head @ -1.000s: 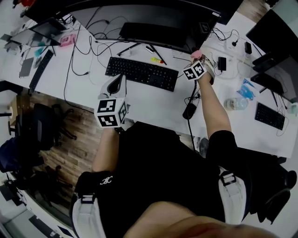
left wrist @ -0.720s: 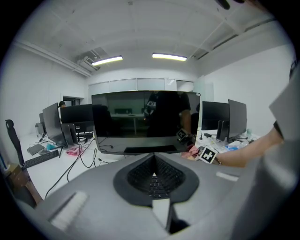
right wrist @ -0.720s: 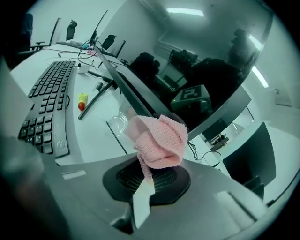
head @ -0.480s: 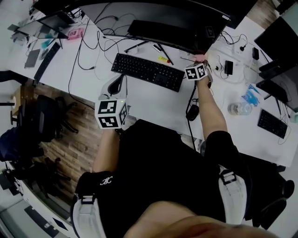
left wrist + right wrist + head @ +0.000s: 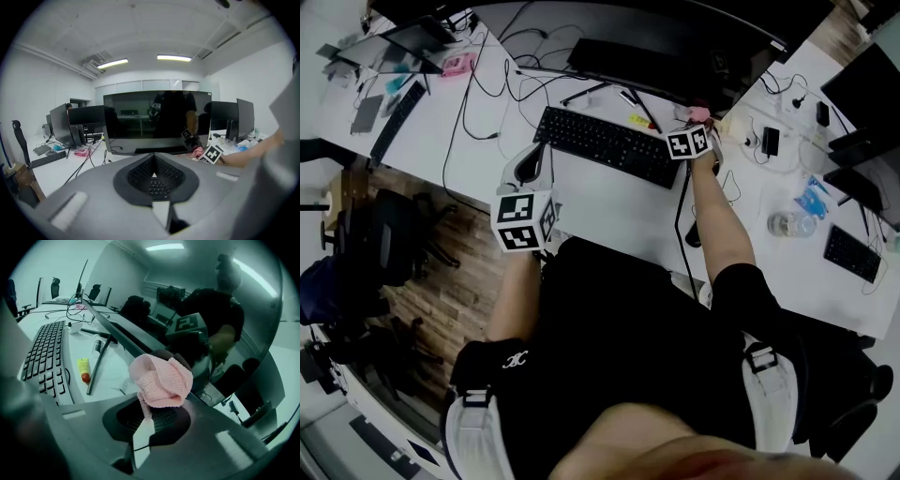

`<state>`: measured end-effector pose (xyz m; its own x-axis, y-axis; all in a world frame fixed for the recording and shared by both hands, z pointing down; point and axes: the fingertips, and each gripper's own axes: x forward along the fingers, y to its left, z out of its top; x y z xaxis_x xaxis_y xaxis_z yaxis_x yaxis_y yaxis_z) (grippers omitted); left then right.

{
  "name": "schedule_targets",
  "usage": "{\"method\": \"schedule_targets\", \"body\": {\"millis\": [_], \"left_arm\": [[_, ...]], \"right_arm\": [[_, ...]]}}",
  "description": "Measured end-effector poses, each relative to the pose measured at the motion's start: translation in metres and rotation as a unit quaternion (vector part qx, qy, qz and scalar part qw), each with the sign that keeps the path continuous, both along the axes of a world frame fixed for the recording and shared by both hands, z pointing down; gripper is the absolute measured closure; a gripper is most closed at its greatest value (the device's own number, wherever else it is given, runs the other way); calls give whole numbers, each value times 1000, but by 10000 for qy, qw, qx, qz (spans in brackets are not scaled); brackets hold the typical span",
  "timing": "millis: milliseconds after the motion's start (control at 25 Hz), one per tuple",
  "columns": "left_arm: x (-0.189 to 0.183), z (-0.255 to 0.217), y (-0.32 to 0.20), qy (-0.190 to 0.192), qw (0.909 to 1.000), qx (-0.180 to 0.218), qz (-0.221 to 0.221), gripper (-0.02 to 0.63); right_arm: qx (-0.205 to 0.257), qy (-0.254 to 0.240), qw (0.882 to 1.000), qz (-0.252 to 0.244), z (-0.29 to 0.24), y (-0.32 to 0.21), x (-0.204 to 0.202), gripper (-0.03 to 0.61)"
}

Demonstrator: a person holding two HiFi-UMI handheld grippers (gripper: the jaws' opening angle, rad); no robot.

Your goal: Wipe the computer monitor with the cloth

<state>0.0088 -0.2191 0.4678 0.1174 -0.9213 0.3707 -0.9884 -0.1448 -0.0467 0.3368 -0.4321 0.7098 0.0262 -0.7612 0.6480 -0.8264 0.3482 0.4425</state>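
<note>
White desk (image 5: 609, 211) fills this bright office, with wires all over it. One pink knitted cloth (image 5: 161, 380) is bunched into a soft, bumpy ball. The fingers of the right gripper (image 5: 699, 116) pinch it tight by its lower end. The cloth sits right at the bottom edge of the one big black curved monitor (image 5: 675, 37), near its right end. I cannot tell if it touches the shiny screen.

Two grippers are in use, each with one cube of black and white squares. The left gripper (image 5: 153, 176) is held over the front edge of the desk, well apart from the monitor. Its fingers are pressed together with nothing in them.

Three keyboards lie on the desk: a long flat black keyboard (image 5: 605, 145) just in front of the monitor, a second keyboard (image 5: 394, 111) far left and a third keyboard (image 5: 853, 253) far right. One small yellow tube (image 5: 83, 367) lies between the first keyboard and the monitor. One clear water bottle (image 5: 789, 223) rests to the right.

A second ago the cloth was further past the black keyboard's right end. Now it is closer to it. The left gripper has hardly moved.
</note>
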Motion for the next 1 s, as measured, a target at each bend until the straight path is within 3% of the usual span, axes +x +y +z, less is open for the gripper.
{"method": "schedule_targets", "body": {"millis": [440, 720, 1000], "left_arm": [[-51, 13, -37, 225, 9988, 19, 426, 560], [-111, 20, -67, 345, 9968, 42, 716, 560], [-175, 33, -85, 471, 9954, -25, 838, 560]], "right_arm": [[67, -372, 9991, 168, -6, -10, -67, 566], [355, -381, 9980, 357, -18, -23, -119, 566], [350, -382, 9980, 364, -21, -33, -194, 566]]}}
